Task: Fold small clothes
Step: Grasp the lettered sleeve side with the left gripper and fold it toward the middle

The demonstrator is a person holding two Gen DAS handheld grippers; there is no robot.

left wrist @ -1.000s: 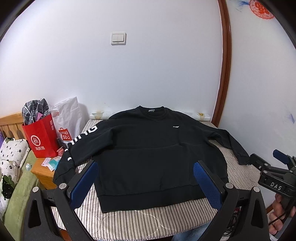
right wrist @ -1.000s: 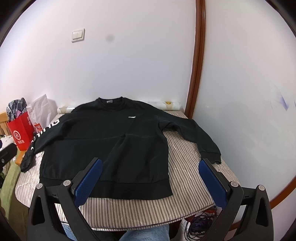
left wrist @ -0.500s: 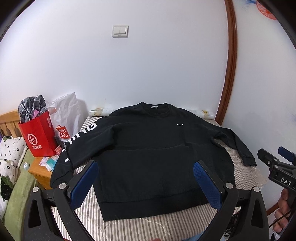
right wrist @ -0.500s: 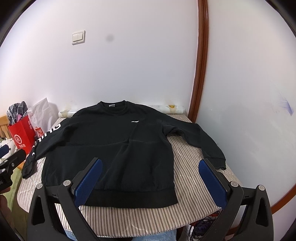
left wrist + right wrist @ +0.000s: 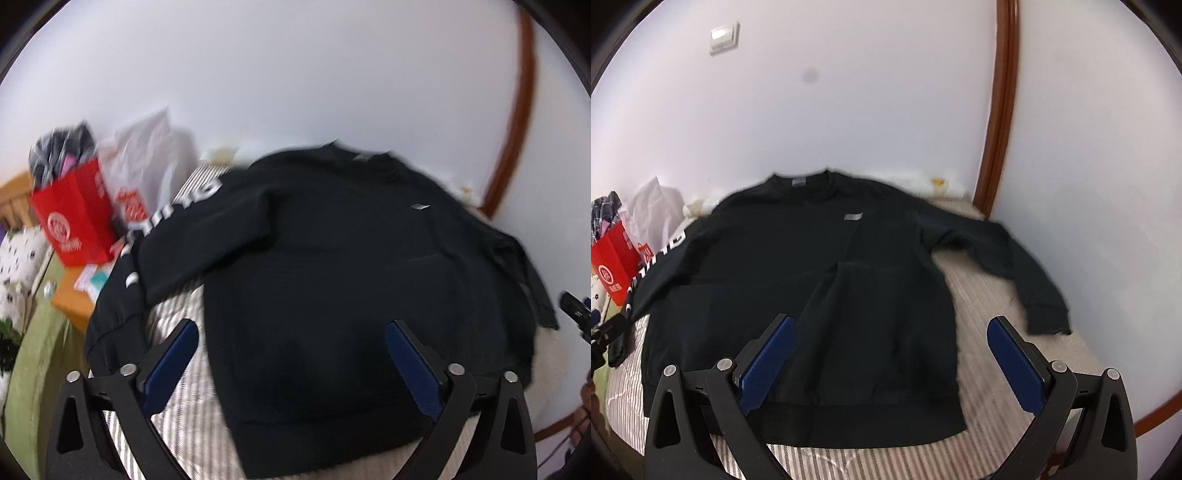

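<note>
**Both grippers poised above an unfolded sweatshirt**

Your left gripper (image 5: 291, 347) hangs with its jaws spread wide and nothing between the blue pads (image 5: 171, 360); your right gripper (image 5: 892, 341) is in the same state, jaws wide and empty. Neither touches cloth. Beyond them the black sweatshirt (image 5: 820, 280) lies flat and face up on the striped table cover (image 5: 993, 402), collar toward the wall, hem nearest you, with no fold made yet. Its lettered sleeve (image 5: 147, 240) trails off the table's left edge toward the red shopping bag (image 5: 75, 221) and the white plastic bag (image 5: 151, 155); the plain sleeve (image 5: 1008, 258) angles out to the right, its cuff near the table edge.

From here the likely slip is a shallow pinch: take only the top layer at the hem or shoulder and the back panel will probably stay behind, bunching the fold. The hanging sleeve could drag the body sideways as you lift, and the cover may ride up with the cloth.

The left wrist view is smeared by motion, so the sleeve lettering and chest logo are unreadable. The right sleeve's cuff is cut off there, and the table's near edge hides behind the gripper frames.
</note>
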